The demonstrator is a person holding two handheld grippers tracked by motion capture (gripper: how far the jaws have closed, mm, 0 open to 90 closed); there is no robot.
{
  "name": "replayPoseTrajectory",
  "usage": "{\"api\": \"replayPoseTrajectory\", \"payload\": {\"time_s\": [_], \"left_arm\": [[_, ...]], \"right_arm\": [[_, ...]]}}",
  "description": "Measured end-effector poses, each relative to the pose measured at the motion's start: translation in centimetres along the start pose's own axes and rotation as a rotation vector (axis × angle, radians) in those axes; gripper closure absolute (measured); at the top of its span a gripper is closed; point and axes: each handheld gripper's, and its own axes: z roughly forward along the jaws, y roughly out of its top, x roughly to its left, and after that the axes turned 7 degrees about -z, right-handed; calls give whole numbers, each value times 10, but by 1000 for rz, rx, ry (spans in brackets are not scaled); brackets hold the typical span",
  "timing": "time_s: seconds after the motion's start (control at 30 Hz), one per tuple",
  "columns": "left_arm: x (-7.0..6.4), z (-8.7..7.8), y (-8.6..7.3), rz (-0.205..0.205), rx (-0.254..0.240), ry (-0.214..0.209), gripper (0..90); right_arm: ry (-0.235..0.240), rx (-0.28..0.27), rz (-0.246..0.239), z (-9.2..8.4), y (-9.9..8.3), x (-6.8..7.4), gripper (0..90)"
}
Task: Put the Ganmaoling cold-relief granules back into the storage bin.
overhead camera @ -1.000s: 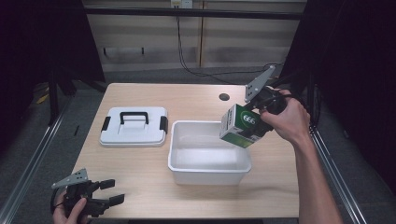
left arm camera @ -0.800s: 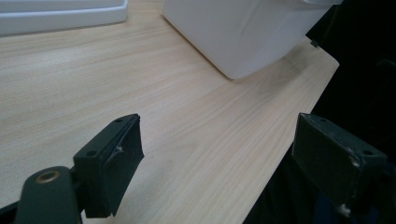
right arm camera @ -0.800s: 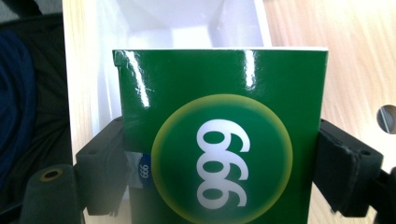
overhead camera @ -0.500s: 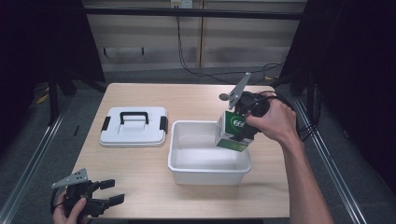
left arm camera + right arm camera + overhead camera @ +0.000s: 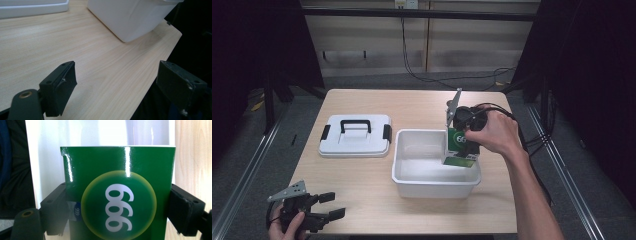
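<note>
The right tongs (image 5: 464,134) are gripping a green box (image 5: 460,148), their jaws pressing on its two opposite sides, with the box's printed face showing between them in the right gripper view (image 5: 117,202). The box is hanging inside the white bin (image 5: 412,175), at its right end. The left tongs (image 5: 324,205) are idling wide open and empty over the table's (image 5: 412,107) near left corner, well apart from the lid (image 5: 356,135).
</note>
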Motion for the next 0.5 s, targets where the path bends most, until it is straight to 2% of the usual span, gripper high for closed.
{"api": "replayPoseTrajectory", "payload": {"time_s": [0.07, 0.23, 0.4, 0.5], "left_arm": [[0, 0, 0, 1, 1, 1, 160], [0, 0, 0, 0, 4, 2, 160], [0, 0, 0, 0, 5, 1, 160], [0, 0, 0, 0, 6, -1, 160]], "right_arm": [[5, 35, -17, 6, 3, 0, 158], [4, 75, -31, 14, 5, -1, 158], [7, 112, -56, 23, 8, 1, 156], [6, 117, -67, 25, 8, 1, 156]]}}
